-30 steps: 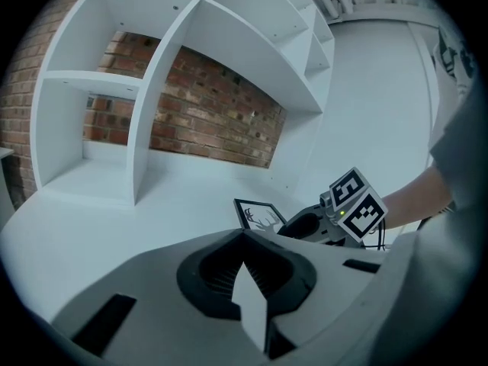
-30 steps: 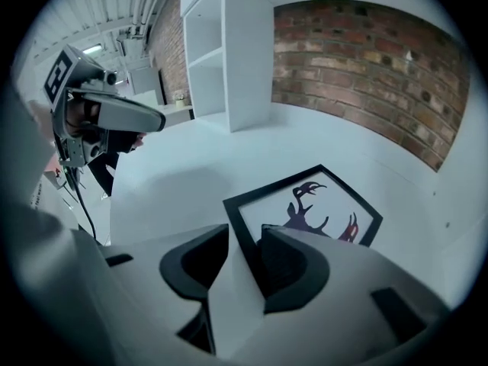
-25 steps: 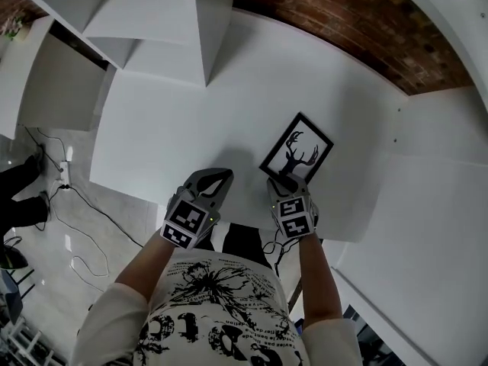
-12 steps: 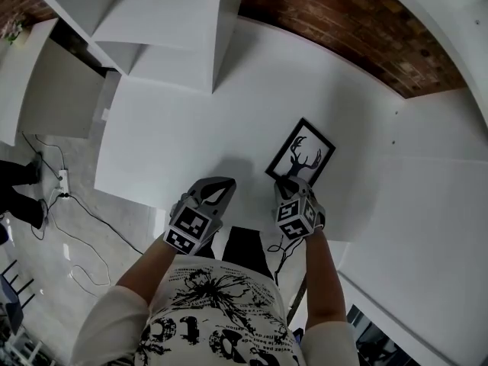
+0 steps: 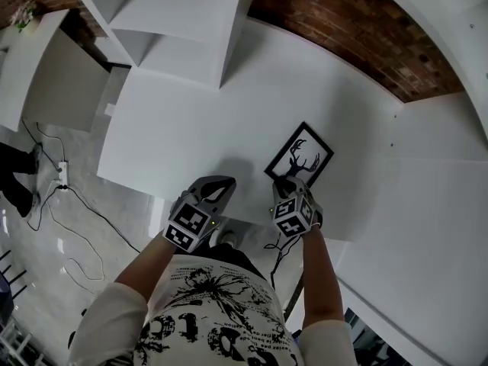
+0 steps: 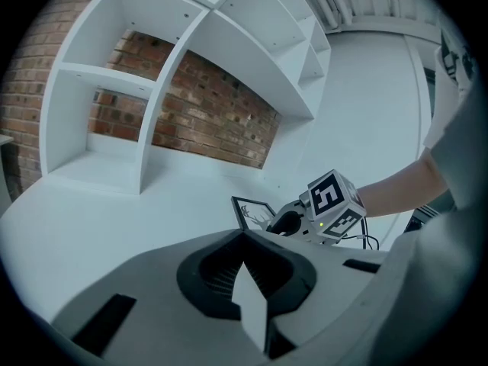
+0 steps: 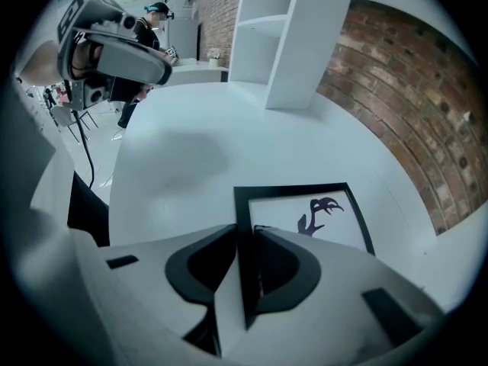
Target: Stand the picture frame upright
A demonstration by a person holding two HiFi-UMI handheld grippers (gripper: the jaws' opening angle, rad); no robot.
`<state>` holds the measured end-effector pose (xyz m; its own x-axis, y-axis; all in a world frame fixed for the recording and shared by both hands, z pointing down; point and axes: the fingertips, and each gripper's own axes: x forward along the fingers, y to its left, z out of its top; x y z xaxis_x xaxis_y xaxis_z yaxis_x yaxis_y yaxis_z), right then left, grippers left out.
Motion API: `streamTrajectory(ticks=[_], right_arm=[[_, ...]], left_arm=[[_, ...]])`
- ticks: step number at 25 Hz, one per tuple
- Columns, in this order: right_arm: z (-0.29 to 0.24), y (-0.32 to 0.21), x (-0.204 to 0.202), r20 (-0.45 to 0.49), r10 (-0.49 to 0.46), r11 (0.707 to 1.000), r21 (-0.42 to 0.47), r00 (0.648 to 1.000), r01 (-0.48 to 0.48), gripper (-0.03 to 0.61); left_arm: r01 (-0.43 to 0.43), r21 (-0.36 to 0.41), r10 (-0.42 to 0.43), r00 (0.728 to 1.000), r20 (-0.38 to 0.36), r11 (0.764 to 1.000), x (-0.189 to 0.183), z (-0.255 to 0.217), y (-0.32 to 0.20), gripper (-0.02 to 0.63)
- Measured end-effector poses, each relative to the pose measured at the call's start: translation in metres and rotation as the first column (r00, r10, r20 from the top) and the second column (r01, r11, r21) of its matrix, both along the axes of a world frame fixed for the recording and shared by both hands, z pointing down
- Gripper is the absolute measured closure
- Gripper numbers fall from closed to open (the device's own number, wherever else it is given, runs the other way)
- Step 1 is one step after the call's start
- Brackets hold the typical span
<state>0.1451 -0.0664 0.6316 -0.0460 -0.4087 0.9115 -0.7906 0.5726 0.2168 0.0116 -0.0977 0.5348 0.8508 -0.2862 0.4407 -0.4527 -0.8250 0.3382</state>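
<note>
While the white table (image 5: 175, 128) fills most of the head view, a white shelf unit (image 5: 175, 21) stands at its far left by the brick wall (image 5: 358, 29). Picture frame (image 5: 300, 156) (black border, deer silhouette) lies on the table, towards its near right. Right gripper (image 5: 287, 183): jaws narrowed onto the frame's near edge, pads against it. Left gripper (image 5: 223, 183): hovers alongside, jaws together, nothing between.
</note>
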Motion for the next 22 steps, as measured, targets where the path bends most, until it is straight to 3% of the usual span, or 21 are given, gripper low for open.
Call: streamTrajectory(ticks=[6, 17, 22], right_arm=[[-0.002, 0.012, -0.008, 0.005, -0.074, 0.997, 0.019, 0.997, 0.074, 0.500], [-0.002, 0.041, -0.019, 0.025, -0.182, 0.982, 0.064, 0.983, 0.180, 0.502], [-0.002, 0.051, -0.022, 0.023, -0.206, 0.976, 0.071, 0.978, 0.204, 0.502]], left_arm=[[0.066, -0.037, -0.065, 0.998, 0.025, 0.997, -0.009, 0.006, 0.025, 0.603], [0.045, -0.034, -0.043, 0.997, 0.068, 0.998, 0.003, 0.012, 0.080, 0.603], [0.078, -0.040, -0.075, 0.994, 0.076, 0.996, -0.001, 0.014, 0.085, 0.603]])
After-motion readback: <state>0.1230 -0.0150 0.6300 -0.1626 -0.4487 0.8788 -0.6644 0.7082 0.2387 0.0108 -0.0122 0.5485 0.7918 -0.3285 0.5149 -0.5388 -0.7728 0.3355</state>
